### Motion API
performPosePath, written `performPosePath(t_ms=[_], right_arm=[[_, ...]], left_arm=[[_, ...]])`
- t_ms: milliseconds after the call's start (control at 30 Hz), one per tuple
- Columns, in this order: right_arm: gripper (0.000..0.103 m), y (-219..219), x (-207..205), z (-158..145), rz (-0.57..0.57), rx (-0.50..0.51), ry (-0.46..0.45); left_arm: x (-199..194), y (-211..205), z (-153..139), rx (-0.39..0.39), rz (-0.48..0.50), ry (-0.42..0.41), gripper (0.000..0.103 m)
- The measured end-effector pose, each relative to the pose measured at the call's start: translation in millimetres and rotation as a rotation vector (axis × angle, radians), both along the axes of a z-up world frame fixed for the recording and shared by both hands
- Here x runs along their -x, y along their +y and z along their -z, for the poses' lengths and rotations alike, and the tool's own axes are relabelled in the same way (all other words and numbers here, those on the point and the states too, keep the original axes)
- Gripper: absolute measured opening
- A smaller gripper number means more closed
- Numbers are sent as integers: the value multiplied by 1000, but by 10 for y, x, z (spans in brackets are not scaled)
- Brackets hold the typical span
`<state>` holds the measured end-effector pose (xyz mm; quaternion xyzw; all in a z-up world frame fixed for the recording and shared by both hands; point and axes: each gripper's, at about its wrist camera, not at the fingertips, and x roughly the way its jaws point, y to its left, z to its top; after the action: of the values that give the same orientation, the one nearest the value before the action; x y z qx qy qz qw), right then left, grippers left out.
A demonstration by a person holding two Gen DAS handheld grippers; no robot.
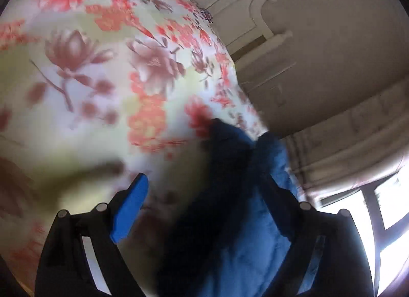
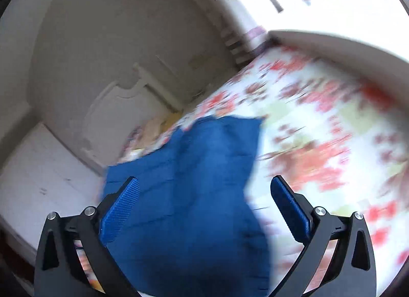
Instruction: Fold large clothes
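A bed point(image 2: 319, 123) with a floral sheet fills both views, blurred. A blue garment point(image 2: 194, 194) lies on the sheet. Right tool point(image 2: 204, 210): 2 jaws spread apart above the garment, not pressing it. Left tool point(image 1: 212, 210): jaws apart, garment point(image 1: 242, 220) loose between them.

Both grippers are spread wide apart right now: left gripper point(image 1: 212, 210) and right gripper point(image 2: 204, 210) both angled downward, nothing pinched.
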<state>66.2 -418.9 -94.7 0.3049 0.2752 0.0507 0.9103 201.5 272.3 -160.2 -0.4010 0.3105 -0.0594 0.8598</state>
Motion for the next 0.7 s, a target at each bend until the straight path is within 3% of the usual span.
performPosePath(t_ms=[167, 267, 400, 567, 700], right_arm=[[99, 204, -166, -113, -99, 215, 30], [99, 424, -328, -34, -177, 311, 68], [98, 569, -468, 66, -207, 364, 114], [85, 362, -651, 70, -215, 291, 129], [75, 348, -748, 110, -240, 245, 122]], left_arm=[[2, -223, -179, -195, 147, -53, 88], [-172, -699, -341, -363, 325, -88, 95], [-345, -1116, -275, -569, 373, -79, 95], [-571, -1061, -273, -528, 398, -48, 93], [-800, -1056, -264, -477, 440, -34, 83]])
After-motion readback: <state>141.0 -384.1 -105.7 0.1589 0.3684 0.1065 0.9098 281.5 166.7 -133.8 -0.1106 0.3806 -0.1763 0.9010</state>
